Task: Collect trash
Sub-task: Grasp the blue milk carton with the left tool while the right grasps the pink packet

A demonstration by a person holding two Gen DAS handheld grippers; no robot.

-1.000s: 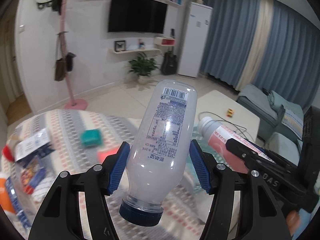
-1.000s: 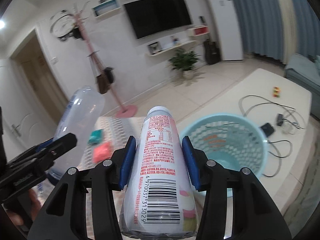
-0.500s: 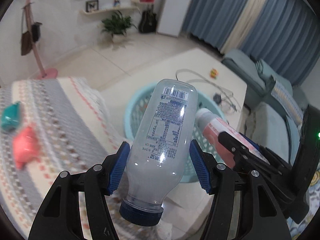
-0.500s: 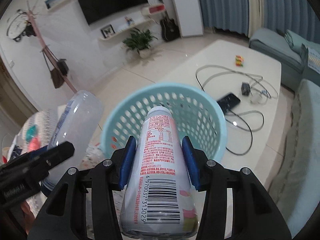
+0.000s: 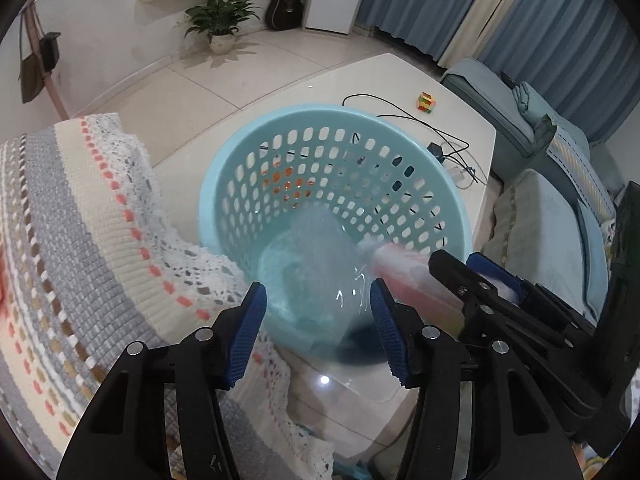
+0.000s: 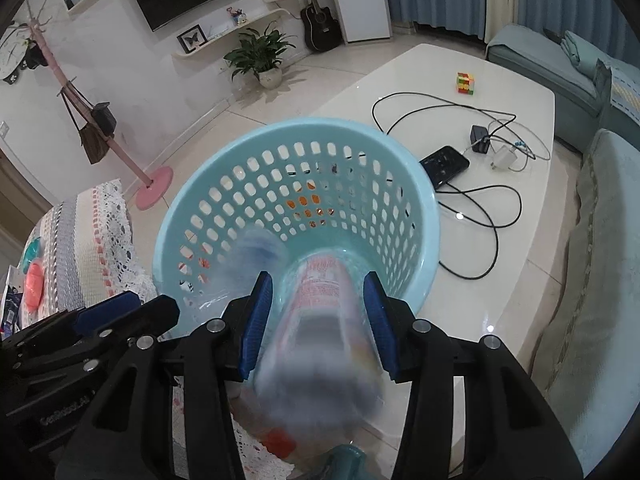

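A phone (image 6: 444,166) is lying on the white table (image 6: 520,80), touching tangled black cables (image 6: 472,200) beside two chargers (image 6: 492,146). A puzzle cube (image 6: 465,83) is sitting well apart. A potted plant (image 6: 260,56) is standing near a guitar (image 6: 320,24).

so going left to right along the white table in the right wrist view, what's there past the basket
light blue basket → black phone → black charger block → white plug. The coloured cube sits farther back, and the black cable loops across the whole stretch, so neither is placed in the order.
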